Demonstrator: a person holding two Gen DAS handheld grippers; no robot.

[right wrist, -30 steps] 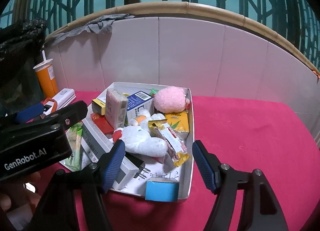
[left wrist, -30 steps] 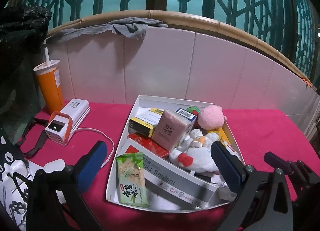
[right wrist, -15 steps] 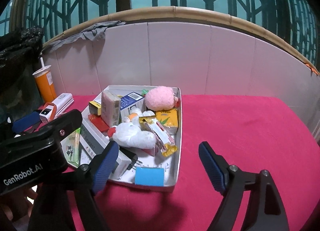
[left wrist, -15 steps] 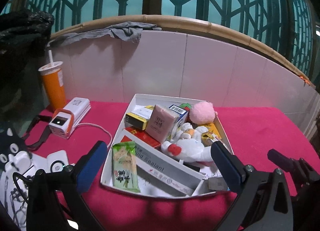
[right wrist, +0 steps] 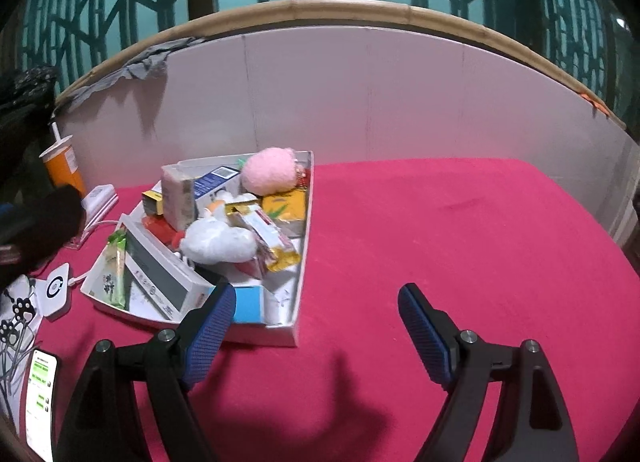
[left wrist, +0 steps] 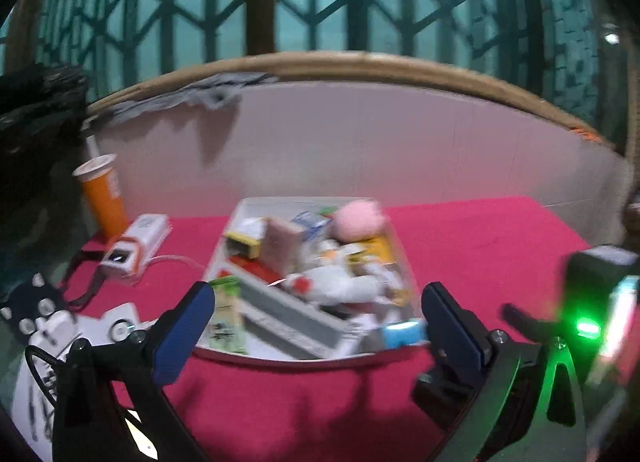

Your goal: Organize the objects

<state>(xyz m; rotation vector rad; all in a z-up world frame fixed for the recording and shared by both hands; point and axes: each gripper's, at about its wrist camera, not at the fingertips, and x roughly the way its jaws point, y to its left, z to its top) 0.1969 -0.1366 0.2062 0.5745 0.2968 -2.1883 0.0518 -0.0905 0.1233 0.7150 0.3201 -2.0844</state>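
**Both hand-held grippers empty, box of odds and ends ahead**

The white box (right wrist: 298, 262) sits on the pink-covered worktop (right wrist: 460, 242), toward its left half, crammed with mixed things. The right hand-held gripper (right wrist: 316, 336) hangs just short of the box's near right corner with nothing between its blue pads; its jaws have just been opening and stand wide. The left hand-held gripper (left wrist: 316, 336) also stands wide and empty, framing the near edge of the box.

Handling, as a judgement: the white plush toy (right wrist: 218, 240) and the pink pompom (right wrist: 269, 171) are light and soft, so a squeeze across the body should hold them (they will give, not slip). The foil snack packet (right wrist: 266, 238) lying on the plush is thin, crinkly and probably slick; pinch it by a sealed end. The long grey carton (right wrist: 160, 274) is stiff and likely the heaviest piece; take it across its narrow width near the middle. The green wafer packet (right wrist: 114, 270) by the left wall is flat and brittle inside, so grip it gently at an edge.

The left wrist view is smeared by motion, and labels there cannot be read. What lies beneath the plush and the cartons is hidden. A blue block (right wrist: 248, 304) at the near wall is partly behind the right gripper's left finger, and I cannot tell what it is.
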